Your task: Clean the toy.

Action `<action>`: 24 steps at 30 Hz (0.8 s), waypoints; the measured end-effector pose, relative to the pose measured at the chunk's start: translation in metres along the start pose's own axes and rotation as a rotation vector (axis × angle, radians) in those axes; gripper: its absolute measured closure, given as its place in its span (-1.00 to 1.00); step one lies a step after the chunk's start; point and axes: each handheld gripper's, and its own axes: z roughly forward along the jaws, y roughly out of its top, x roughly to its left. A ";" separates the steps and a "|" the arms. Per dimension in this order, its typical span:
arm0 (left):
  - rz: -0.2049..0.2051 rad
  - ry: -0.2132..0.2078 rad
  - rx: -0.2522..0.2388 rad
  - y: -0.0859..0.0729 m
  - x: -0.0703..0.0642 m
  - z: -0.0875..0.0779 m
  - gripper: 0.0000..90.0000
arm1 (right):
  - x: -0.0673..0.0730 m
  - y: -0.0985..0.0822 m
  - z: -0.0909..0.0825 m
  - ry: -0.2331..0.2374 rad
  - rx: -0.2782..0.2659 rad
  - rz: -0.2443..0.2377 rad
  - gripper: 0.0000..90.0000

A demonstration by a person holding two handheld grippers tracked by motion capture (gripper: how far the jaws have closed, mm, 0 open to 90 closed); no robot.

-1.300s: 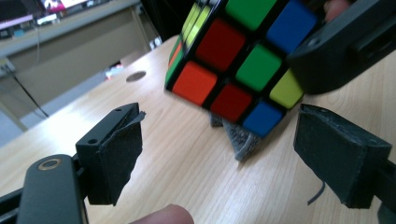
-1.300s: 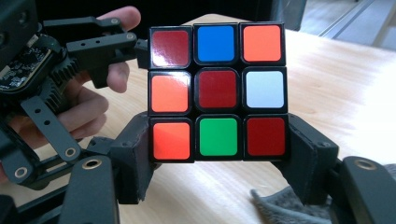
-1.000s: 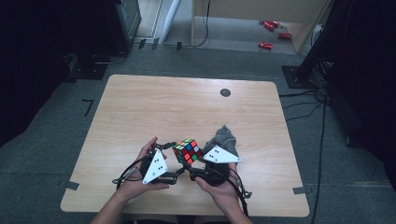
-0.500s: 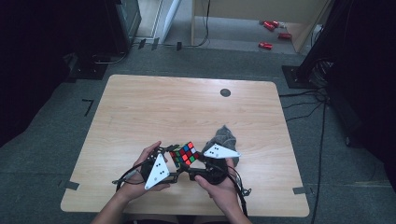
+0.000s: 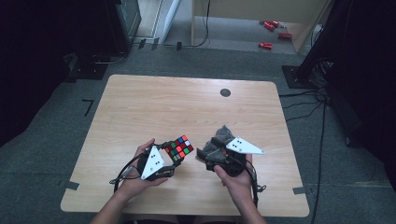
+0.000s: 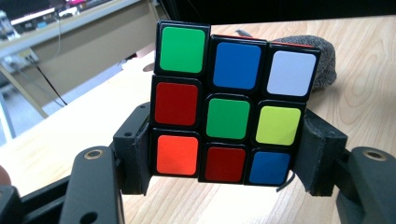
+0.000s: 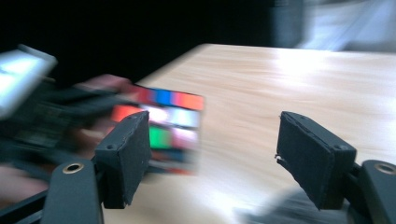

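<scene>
Grey carpet surrounds the pale wooden table (image 5: 140, 112), where the work sits near its front edge. At about seven o'clock from the table's middle, the left gripper (image 5: 172, 155) pinches the puzzle cube (image 5: 179, 147) by two opposite sides, jaws having just closed on it, probably to steady it for a twist. At three o'clock of the cube, the right gripper (image 5: 204, 155) stands apart, jaws spread and just widening, nothing between them. Scrambled stickers show: green, blue, white, red, yellow, orange. A grey cloth (image 5: 223, 135) lies behind.
</scene>
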 end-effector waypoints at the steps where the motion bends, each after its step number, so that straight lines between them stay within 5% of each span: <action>1: -0.016 -0.001 0.005 0.000 0.002 -0.001 -0.25 | -0.005 -0.001 0.000 -0.062 0.014 -0.034 -0.39; 4: -0.091 0.000 0.025 0.001 0.009 -0.001 -0.25 | -0.024 -0.014 0.005 -0.222 0.070 -0.121 -0.27; 9: -0.205 -0.014 0.033 0.000 0.020 -0.004 -0.25 | -0.053 -0.041 0.024 -0.309 0.204 -0.131 -0.34; 12: -0.218 -0.004 0.033 0.000 0.022 -0.005 -0.25 | -0.058 -0.051 0.033 -0.386 0.288 -0.184 -0.34; 14: -0.224 -0.008 0.036 -0.001 0.023 -0.005 -0.24 | -0.062 -0.055 0.036 -0.417 0.340 -0.179 -0.34; 20: -0.212 -0.021 0.044 0.000 0.019 -0.003 -0.25 | -0.065 -0.062 0.039 -0.472 0.382 -0.245 -0.36; 24: -0.211 -0.020 0.046 0.000 0.020 -0.004 -0.25 | -0.068 -0.062 0.039 -0.472 0.386 -0.213 -0.37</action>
